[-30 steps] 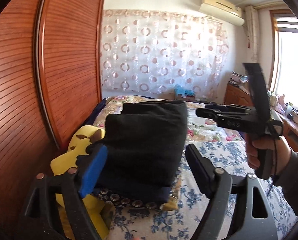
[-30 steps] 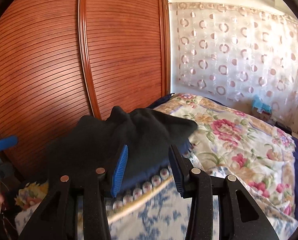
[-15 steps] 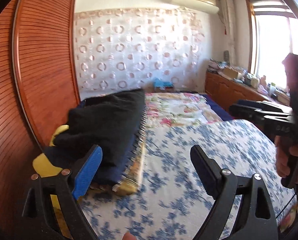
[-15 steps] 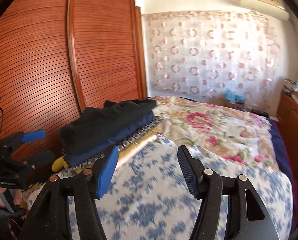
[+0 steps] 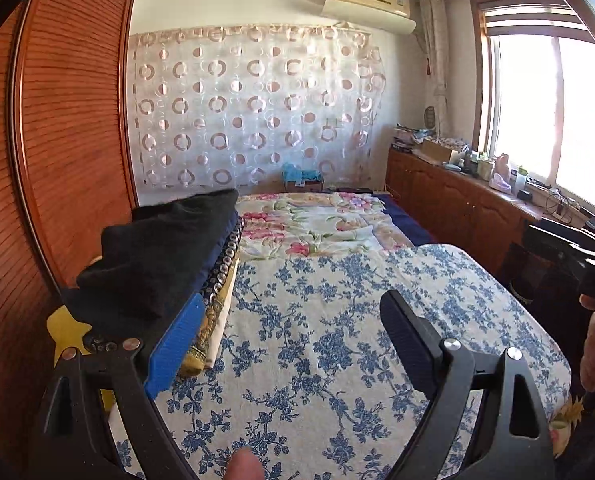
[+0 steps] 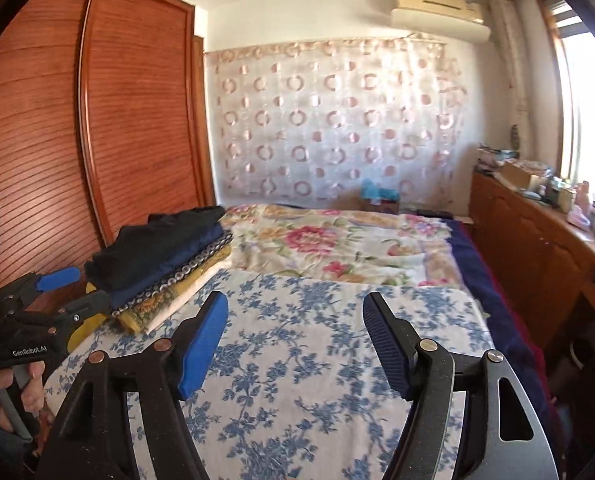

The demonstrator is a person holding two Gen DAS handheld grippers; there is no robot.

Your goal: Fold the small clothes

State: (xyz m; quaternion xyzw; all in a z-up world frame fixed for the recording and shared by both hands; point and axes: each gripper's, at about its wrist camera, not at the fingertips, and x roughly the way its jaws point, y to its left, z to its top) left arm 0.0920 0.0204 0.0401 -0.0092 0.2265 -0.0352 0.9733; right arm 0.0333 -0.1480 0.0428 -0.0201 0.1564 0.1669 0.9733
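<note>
A: Where are the folded clothes?

B: The stack of folded clothes (image 5: 165,256) (image 6: 161,252) sits at the bed's left edge, beside the wooden wardrobe (image 6: 97,128), black piece on top.

A: And the claws?

B: The left claw (image 5: 289,344) and right claw (image 6: 293,344) both gape wide, holding nothing, above the bare blue-flowered sheet (image 5: 337,320) (image 6: 297,360), which runs open to its right edge.
</note>
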